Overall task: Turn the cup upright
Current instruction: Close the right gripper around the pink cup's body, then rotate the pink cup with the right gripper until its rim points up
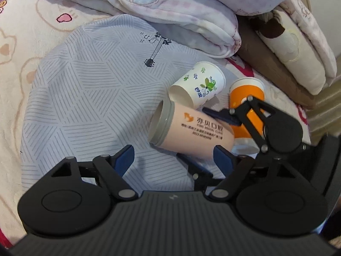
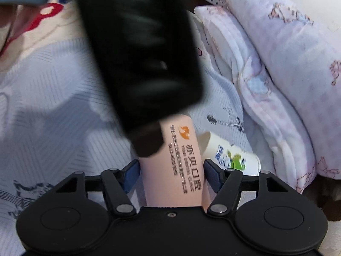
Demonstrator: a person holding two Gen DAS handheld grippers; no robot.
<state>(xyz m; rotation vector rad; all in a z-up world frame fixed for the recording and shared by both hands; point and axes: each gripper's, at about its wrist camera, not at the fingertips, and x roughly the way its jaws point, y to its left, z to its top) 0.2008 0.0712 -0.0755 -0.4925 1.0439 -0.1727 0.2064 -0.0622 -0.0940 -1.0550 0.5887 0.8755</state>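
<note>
A pink paper cup (image 1: 191, 125) with orange logo and Chinese print lies on its side on a grey striped cloth (image 1: 89, 98), mouth to the left. My right gripper (image 2: 171, 176) is shut on the pink cup (image 2: 181, 162) near its base; it also shows in the left wrist view (image 1: 213, 132). My left gripper (image 1: 173, 159) is open and empty, just in front of the pink cup. The left gripper's black body (image 2: 136, 59) hides the cup's mouth in the right wrist view.
A white floral cup (image 1: 198, 84) lies on its side behind the pink one and shows in the right wrist view (image 2: 230, 155). An orange cup (image 1: 245, 98) stands mouth down at the right. Folded blankets (image 1: 181, 6) are piled behind, on a bed.
</note>
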